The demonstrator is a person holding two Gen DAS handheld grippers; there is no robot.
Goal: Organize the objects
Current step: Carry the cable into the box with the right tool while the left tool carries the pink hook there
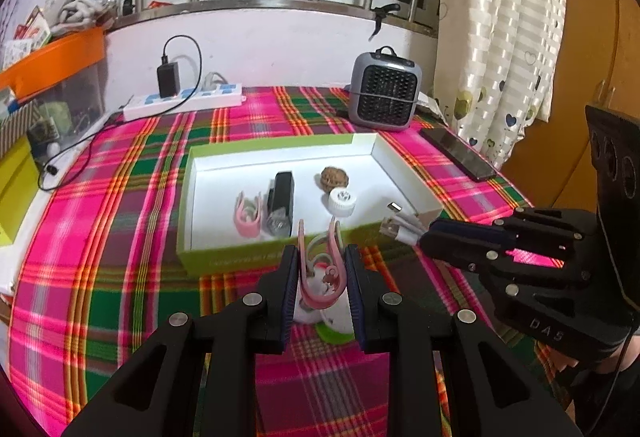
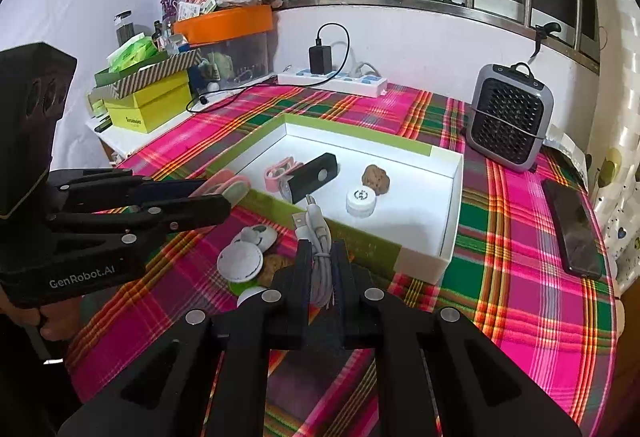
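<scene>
1. Your left gripper (image 1: 322,273) is closest to the camera. It is squeezed onto a pink hair clip (image 1: 320,269). The clip is curvy, with two long prongs that stick up, and it hangs in the air just in front of the box (image 1: 248,257).
2. Your right gripper (image 2: 322,269) is shut tight on a white cable (image 2: 318,253). The cable is folded into a small bundle, and its metal plugs poke out past the tips.
3. You look to be on the carrying step. Both things are up off the checked cloth (image 1: 112,237) and close to the near wall of the box.
4. Next, you need to bring each one over that low green wall and down onto the white floor inside. Find a bare spot before you let go.
5. Already in the box are another pink clip (image 1: 250,215), a black gadget (image 1: 282,203), a walnut (image 1: 332,178) and a white cap (image 1: 342,202).
6. Some small things wait on the cloth: a round white pad (image 2: 240,263) and a white and green thing beside it. They are partly hidden, so you cannot tell what they are.
</scene>
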